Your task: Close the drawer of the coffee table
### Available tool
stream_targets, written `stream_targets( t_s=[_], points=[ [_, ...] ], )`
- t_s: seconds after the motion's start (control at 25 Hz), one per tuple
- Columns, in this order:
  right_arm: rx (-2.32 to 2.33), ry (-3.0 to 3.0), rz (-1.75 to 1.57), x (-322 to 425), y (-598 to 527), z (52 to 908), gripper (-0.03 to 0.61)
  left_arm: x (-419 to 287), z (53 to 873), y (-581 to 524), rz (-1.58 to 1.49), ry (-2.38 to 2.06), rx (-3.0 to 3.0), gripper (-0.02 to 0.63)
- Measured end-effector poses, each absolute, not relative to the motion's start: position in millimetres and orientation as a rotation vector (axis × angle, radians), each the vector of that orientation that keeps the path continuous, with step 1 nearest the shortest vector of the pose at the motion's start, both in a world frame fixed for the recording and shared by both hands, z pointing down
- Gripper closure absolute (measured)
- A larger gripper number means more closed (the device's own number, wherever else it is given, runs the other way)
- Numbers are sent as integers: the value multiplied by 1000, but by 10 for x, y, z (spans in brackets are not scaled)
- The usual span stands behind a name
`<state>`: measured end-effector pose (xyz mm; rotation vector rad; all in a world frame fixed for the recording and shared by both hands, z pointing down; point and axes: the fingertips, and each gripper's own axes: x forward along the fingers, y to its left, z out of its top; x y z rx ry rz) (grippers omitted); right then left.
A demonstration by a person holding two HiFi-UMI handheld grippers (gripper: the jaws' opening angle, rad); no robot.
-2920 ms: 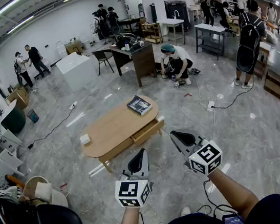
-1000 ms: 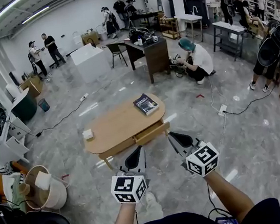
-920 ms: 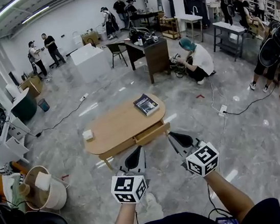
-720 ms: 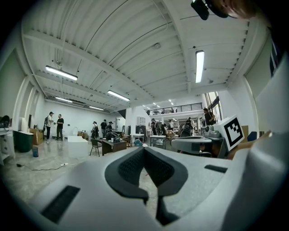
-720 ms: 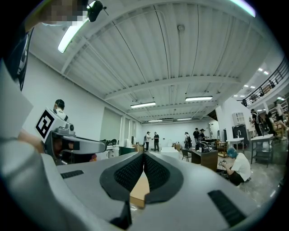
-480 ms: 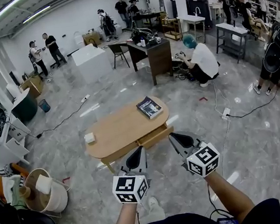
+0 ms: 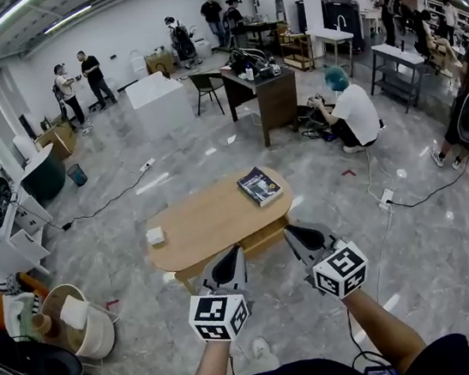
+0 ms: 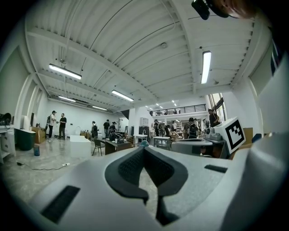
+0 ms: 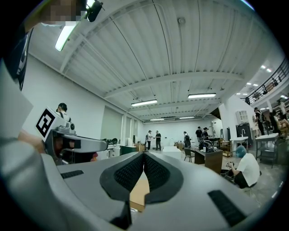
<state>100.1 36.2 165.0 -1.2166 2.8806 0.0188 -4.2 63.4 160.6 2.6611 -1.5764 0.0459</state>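
The oval wooden coffee table (image 7: 205, 225) stands on the marble floor just ahead of me. Its drawer (image 7: 263, 237) juts a little from the near long side, partly hidden behind my grippers. A dark book (image 7: 259, 186) lies at the table's right end and a small white box (image 7: 155, 236) at its left end. My left gripper (image 7: 233, 254) is shut and empty, its tip over the table's near edge. My right gripper (image 7: 290, 232), also shut and empty, sits beside the drawer's right end. The jaws meet in the left gripper view (image 8: 143, 148) and the right gripper view (image 9: 144, 154).
A crouching person in a teal cap (image 7: 354, 113) works beyond the table, near a dark desk (image 7: 266, 91). A power strip (image 7: 386, 198) and cables lie on the floor at right. A round basket (image 7: 74, 324) and bags crowd the left.
I have walked closer: the table now sits nearer and lower in the head view. Both grippers stay shut and level in front of me, now reaching the table's near edge.
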Motion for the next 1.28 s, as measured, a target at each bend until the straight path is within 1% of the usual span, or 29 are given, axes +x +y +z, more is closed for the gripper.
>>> stream_targets(
  t_s=[0.68, 1.28],
  points=[
    [-1268, 2873, 0, 369, -517, 1610, 560, -732, 1581, -244, 29, -1536, 2664, 615],
    [-1353, 2873, 10, -36, -1156, 1695, 560, -1131, 1693, -940, 5, -1453, 2681, 615]
  ],
)
